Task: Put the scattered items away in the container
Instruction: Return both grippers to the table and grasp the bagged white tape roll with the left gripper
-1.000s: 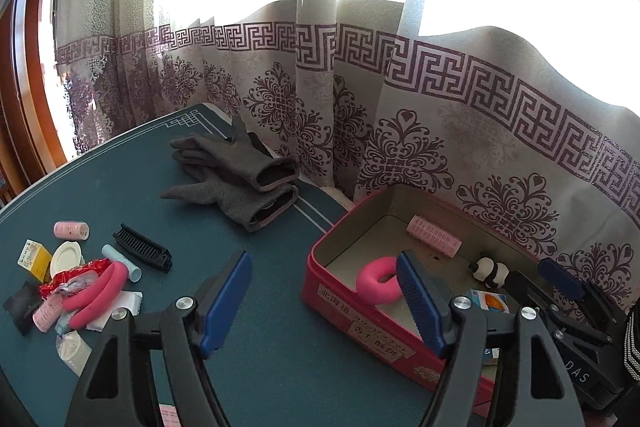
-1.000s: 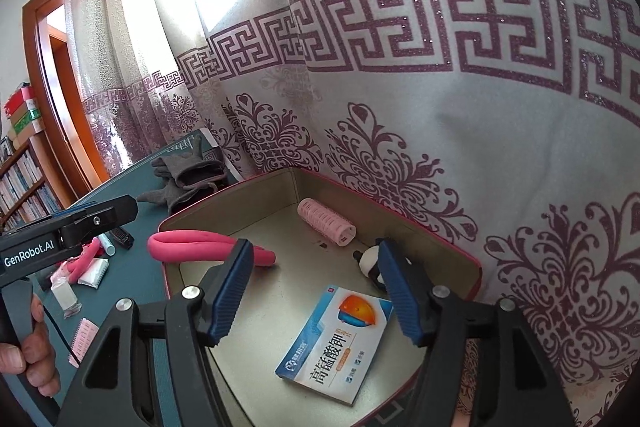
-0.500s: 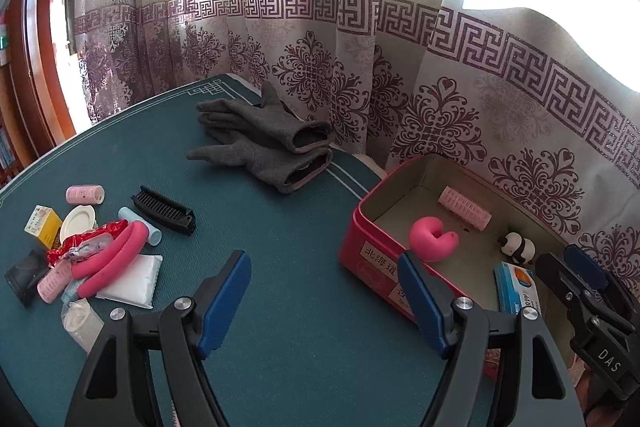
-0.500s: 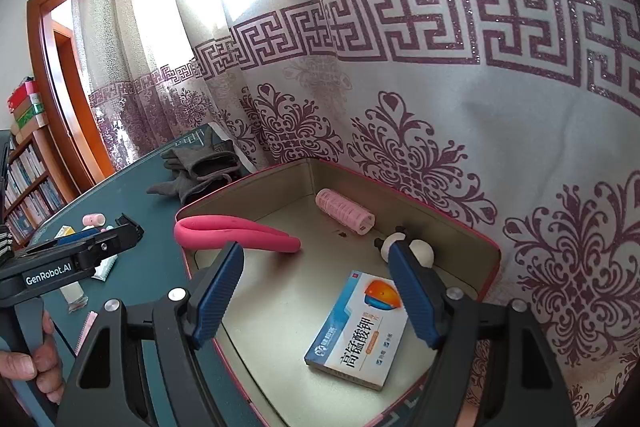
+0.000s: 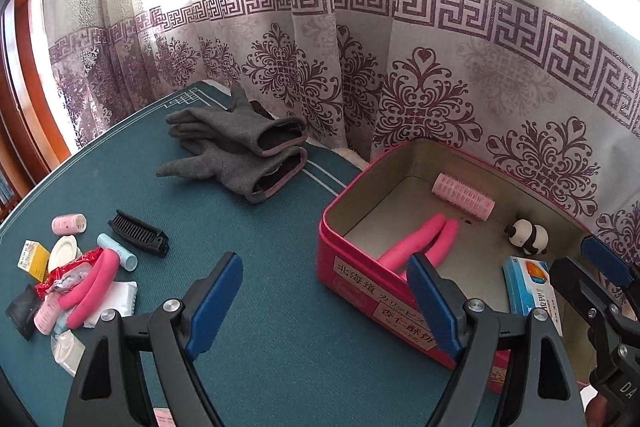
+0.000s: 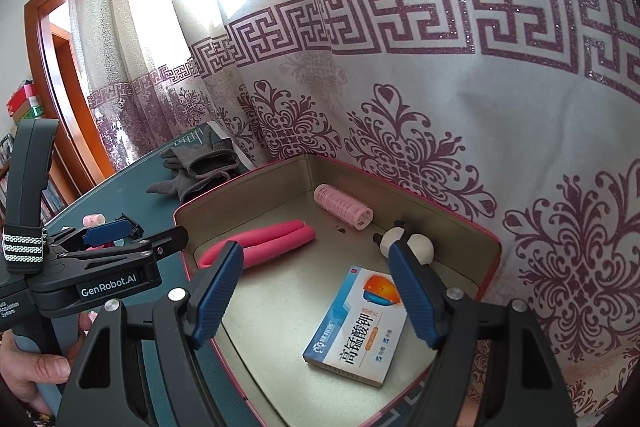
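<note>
Left wrist view: left gripper [image 5: 324, 301] spread wide, holding nothing, above green tablecloth [image 5: 248, 227] beside the red rectangular tin [image 5: 360, 279]. Right gripper [image 6: 316, 291], likewise parted and bare, hovers over the tin's open interior holding the folded pink foam curler [image 6: 260, 241].

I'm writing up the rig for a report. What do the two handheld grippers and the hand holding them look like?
Both the left gripper and the right gripper have black angular frames, silver screws, and ribbed blue pads. In the right wrist view the left one's body carries white "GenRobot.AI" lettering, with a black-and-white checked strap on its upright grip. A bare hand holds it; no sleeve shows.
</note>
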Motion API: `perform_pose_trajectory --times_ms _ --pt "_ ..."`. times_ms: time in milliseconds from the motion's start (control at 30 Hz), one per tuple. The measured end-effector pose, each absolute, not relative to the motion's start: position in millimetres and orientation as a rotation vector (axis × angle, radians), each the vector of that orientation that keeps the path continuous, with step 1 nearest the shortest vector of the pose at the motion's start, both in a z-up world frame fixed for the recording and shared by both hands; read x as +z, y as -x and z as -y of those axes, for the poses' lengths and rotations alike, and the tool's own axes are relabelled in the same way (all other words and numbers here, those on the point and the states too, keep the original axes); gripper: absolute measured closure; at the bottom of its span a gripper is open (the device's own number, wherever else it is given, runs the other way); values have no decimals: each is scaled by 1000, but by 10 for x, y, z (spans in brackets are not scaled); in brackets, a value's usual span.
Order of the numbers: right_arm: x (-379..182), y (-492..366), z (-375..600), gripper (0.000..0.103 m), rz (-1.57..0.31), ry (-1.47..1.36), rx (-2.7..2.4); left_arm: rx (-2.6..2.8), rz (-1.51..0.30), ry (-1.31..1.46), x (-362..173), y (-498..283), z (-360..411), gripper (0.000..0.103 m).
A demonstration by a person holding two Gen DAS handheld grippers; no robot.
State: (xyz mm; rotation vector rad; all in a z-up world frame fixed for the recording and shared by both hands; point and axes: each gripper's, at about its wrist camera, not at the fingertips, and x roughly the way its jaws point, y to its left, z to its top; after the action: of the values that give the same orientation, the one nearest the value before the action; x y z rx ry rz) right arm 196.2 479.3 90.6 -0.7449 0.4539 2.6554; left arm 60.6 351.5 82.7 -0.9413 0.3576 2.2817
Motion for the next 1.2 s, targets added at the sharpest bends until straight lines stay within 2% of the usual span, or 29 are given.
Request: perform_pose_trajectory --times_ms 500,833,1200 --pt "978 -1936 -4550 25 -411 726 2703 2344 -247 989 870 -567 -2989 17" --pt "1002 -1815 -4104 24 -350 764 2798 2477 -122 1038 902 -435 -2181 17" --pt "920 -1607 -3467 24 -245 884 2921 2615 -8 1157 670 -241 -1259 17"
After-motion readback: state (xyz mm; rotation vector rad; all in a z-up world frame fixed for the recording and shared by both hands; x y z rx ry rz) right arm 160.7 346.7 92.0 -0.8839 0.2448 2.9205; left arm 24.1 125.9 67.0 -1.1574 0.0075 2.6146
